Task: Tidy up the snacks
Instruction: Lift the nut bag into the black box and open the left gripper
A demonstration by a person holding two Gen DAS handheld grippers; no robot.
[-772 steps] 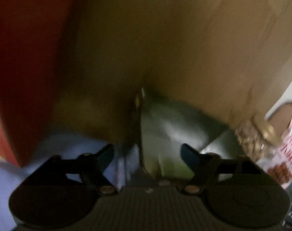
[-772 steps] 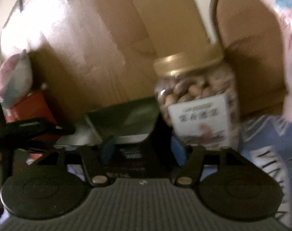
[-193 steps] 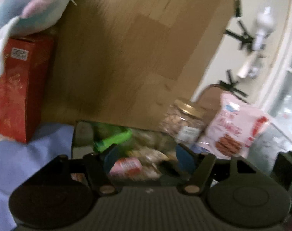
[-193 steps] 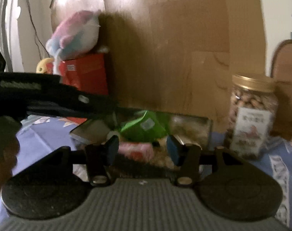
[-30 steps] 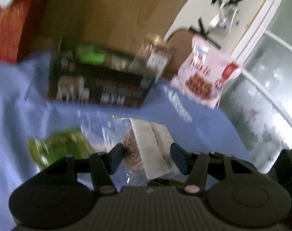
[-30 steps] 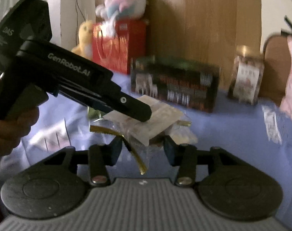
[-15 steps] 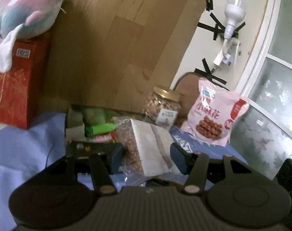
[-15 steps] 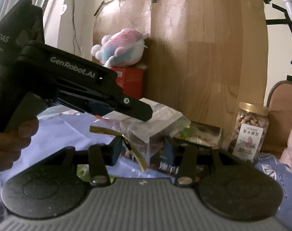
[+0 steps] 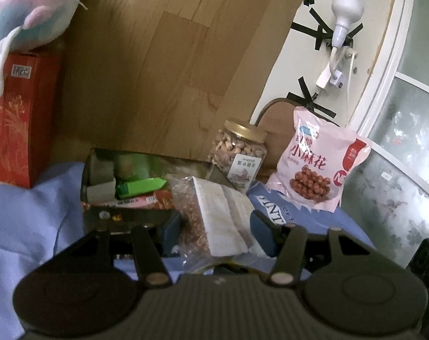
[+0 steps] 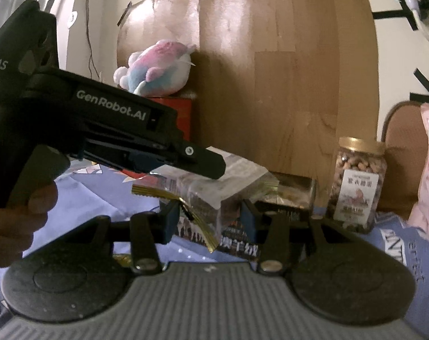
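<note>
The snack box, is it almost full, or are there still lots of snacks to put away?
Some are done: the dark snack box already holds a green packet and others. In hand: both the left gripper and right gripper hold a clear bag of brown snacks. Left outside: the nut jar and pink snack bag.

Clear snack bag (image 9: 214, 221) with white label, brown contents, gold edge, held aloft; open dark box (image 9: 123, 189) of snacks at ten o'clock behind.
</note>
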